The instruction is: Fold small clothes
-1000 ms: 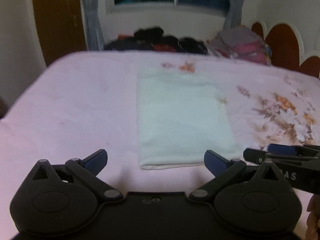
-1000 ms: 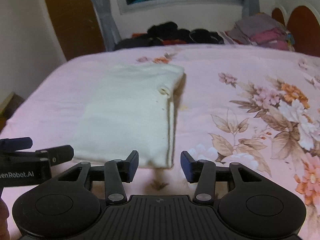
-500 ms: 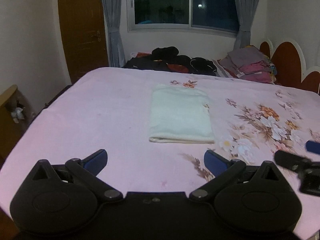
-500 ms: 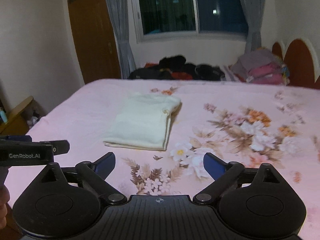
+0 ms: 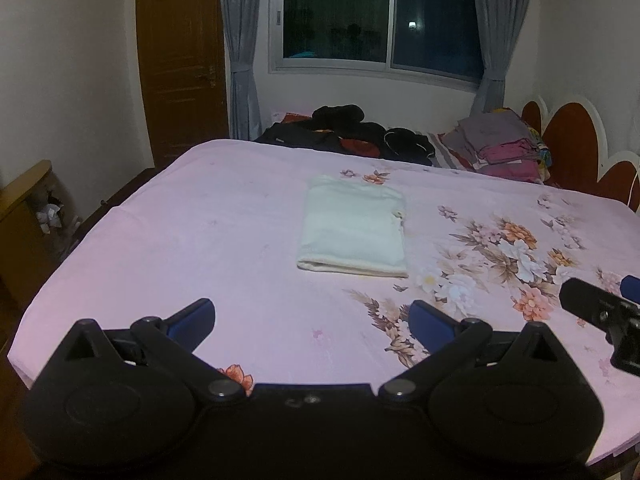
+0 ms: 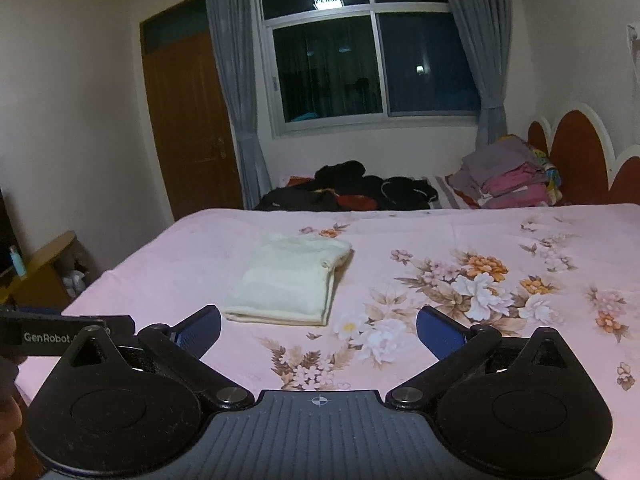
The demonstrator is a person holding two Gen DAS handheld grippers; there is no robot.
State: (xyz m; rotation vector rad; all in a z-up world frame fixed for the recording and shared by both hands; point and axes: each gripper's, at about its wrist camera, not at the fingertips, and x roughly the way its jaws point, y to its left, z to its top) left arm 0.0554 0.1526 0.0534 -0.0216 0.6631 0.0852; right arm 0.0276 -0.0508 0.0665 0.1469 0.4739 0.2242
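A folded cream-white garment lies flat on the pink floral bedsheet, well ahead of both grippers; it also shows in the right wrist view. My left gripper is open and empty, held above the near part of the bed. My right gripper is open and empty, also back from the garment. The right gripper shows at the right edge of the left wrist view, and the left gripper at the left edge of the right wrist view.
A heap of dark clothes and a stack of folded purple and pink clothes lie at the far edge of the bed. A wooden door, a window and a red headboard stand behind. A wooden bedside unit is at left.
Both grippers have pulled back and up from the folded garment, which now sits much farther off. The right gripper's jaws have spread wider. The garment has not moved.
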